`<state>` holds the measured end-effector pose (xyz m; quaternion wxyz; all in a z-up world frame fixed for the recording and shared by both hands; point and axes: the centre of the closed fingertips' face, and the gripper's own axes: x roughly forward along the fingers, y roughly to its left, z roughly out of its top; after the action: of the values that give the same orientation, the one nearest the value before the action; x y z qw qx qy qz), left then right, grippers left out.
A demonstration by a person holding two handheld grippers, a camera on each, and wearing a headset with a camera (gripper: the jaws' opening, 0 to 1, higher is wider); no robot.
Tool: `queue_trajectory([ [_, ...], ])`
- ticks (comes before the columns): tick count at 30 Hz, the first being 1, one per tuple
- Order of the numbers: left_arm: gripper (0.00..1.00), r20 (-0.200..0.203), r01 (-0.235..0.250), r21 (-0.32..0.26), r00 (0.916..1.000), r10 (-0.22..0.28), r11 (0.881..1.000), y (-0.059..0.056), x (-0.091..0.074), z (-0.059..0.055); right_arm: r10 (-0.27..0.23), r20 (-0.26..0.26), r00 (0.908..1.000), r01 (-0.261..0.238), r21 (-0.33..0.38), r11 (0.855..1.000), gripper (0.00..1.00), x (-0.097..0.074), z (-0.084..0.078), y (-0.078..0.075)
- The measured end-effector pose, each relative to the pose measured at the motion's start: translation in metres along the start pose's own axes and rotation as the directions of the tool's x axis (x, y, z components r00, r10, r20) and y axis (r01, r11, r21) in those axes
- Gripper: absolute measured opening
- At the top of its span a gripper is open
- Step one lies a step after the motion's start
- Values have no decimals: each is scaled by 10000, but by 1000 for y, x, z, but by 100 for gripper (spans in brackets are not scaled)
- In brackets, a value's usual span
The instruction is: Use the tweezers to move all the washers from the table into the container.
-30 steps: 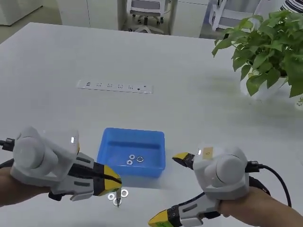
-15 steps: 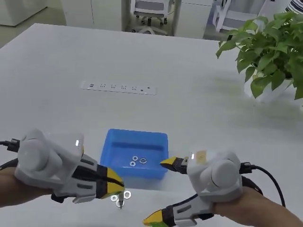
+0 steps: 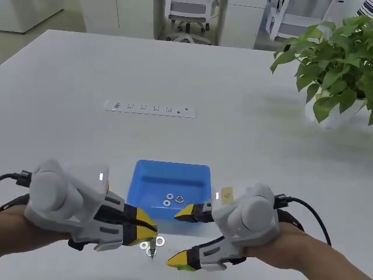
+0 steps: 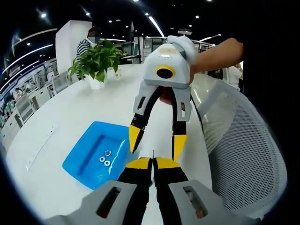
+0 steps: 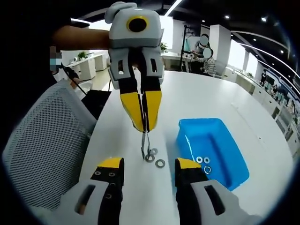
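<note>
The wide white tabletop stretches beyond the blue container toward a power strip and office chairs; just in front of the container, left tongs pinch tweezers over loose washers, right tongs spread nearby.

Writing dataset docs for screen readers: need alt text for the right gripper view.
The left gripper, jaws shut on tweezers, points their tips down at loose washers on the white table, beside a blue container holding three washers. The right gripper has its jaws open below.
</note>
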<state>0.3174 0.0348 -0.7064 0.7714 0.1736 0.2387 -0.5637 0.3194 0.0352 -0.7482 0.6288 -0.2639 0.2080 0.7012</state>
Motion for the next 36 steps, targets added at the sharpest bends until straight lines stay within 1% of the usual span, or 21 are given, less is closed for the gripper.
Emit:
queue_trajectory([
  [3, 5, -7, -32, -27, 10000, 32, 10000, 1, 0, -1, 132, -167, 9998, -138, -331, 9994, 38, 5, 2, 2],
  [5, 5, -5, -34, -38, 10000, 34, 10000, 1, -1, -1, 279, -170, 9995, -287, -482, 9984, 34, 9, 4, 5],
  [8, 5, -20, -15, -43, 10000, 15, 10000, 1, -1, -2, 438, -235, 9988, -452, -652, 9968, 33, 14, 5, 6],
  [9, 5, -21, -16, -51, 10000, 16, 10000, 1, -1, -2, 549, -335, 9979, -575, -821, 9950, 32, 16, 5, 7],
  [17, 5, -28, -37, -97, 10000, 37, 9999, 1, -1, -2, 901, -589, 9942, -964, -1149, 9887, 27, 25, 5, 7],
  [23, 5, -46, -17, -122, 10000, 17, 9999, 1, -2, -2, 1125, -775, 9906, -1221, -1318, 9837, 20, 31, 4, 7],
  [26, 5, -64, -5, -131, 10000, 4, 9999, 1, -2, -2, 1180, -941, 9885, -1311, -1476, 9803, 18, 35, 2, 7],
  [31, 5, -88, -18, -122, 10000, 17, 9999, 1, -2, -3, 1157, -1034, 9879, -1315, -1617, 9781, 13, 41, 1, 5],
  [34, 5, -94, -29, -119, 10000, 28, 9999, 1, -2, -3, 1248, -1171, 9852, -1444, -1774, 9735, 11, 43, -1, 7],
  [36, 5, -99, -28, -121, 9999, 27, 9999, 1, -2, -3, 1254, -1185, 9850, -1453, -1782, 9732, 11, 44, -1, 7],
])
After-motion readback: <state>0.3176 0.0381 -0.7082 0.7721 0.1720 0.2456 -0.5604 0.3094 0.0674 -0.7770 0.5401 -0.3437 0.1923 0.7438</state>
